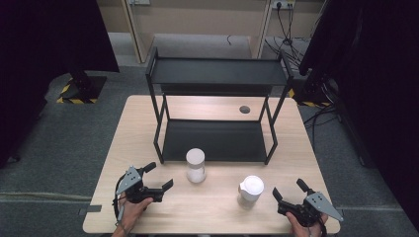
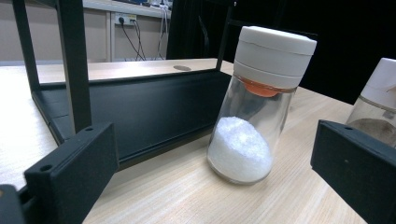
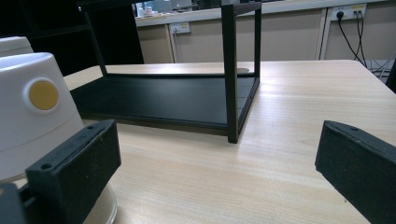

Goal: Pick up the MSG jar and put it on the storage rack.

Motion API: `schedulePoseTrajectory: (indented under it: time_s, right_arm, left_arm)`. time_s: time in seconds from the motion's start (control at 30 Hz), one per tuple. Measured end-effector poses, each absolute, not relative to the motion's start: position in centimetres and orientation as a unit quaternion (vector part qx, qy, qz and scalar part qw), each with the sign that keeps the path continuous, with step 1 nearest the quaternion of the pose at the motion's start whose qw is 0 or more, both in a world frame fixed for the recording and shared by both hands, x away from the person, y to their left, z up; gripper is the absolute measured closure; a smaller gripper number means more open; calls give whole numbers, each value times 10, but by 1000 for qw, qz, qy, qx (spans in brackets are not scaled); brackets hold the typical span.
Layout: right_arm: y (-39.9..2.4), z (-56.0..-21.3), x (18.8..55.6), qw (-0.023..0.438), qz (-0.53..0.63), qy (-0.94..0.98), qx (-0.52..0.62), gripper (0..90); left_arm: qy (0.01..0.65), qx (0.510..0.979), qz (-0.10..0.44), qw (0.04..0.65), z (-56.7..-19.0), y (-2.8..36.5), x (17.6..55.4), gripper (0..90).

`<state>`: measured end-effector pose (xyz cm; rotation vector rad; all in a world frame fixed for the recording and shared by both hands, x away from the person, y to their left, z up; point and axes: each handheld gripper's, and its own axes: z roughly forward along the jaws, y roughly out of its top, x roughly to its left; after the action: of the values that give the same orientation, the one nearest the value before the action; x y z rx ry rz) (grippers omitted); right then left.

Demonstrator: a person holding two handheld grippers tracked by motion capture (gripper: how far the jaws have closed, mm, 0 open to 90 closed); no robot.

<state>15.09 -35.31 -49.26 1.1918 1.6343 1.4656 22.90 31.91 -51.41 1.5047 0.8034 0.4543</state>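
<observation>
A glass shaker of white grains with a white lid (image 1: 195, 166) (image 2: 254, 105) stands on the table just in front of the black rack (image 1: 215, 106). A second jar with a wide white cap (image 1: 250, 190) (image 3: 35, 107) stands to its right, nearer the front edge. My left gripper (image 1: 159, 177) (image 2: 215, 172) rests at the front left, open, pointing toward the shaker with nothing between its jaws. At the front right my right gripper (image 1: 290, 190) (image 3: 217, 165) is open and empty, with the white-capped jar just off its left jaw.
The two-tier black rack (image 2: 140, 107) (image 3: 168, 95) takes up the table's middle and back; its lower shelf is bare. A small round grommet (image 1: 244, 109) sits in the tabletop behind it. Dark curtains, cables and stand bases surround the table.
</observation>
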Motion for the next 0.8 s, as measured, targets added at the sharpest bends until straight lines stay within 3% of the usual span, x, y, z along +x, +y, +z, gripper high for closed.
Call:
schedulePoseTrajectory:
  time_s: [0.8]
  right_arm:
    - [-354, -493, 151, 314, 558, 620, 454, 4]
  left_arm:
    - [347, 662, 191, 637, -514, 317, 230, 2]
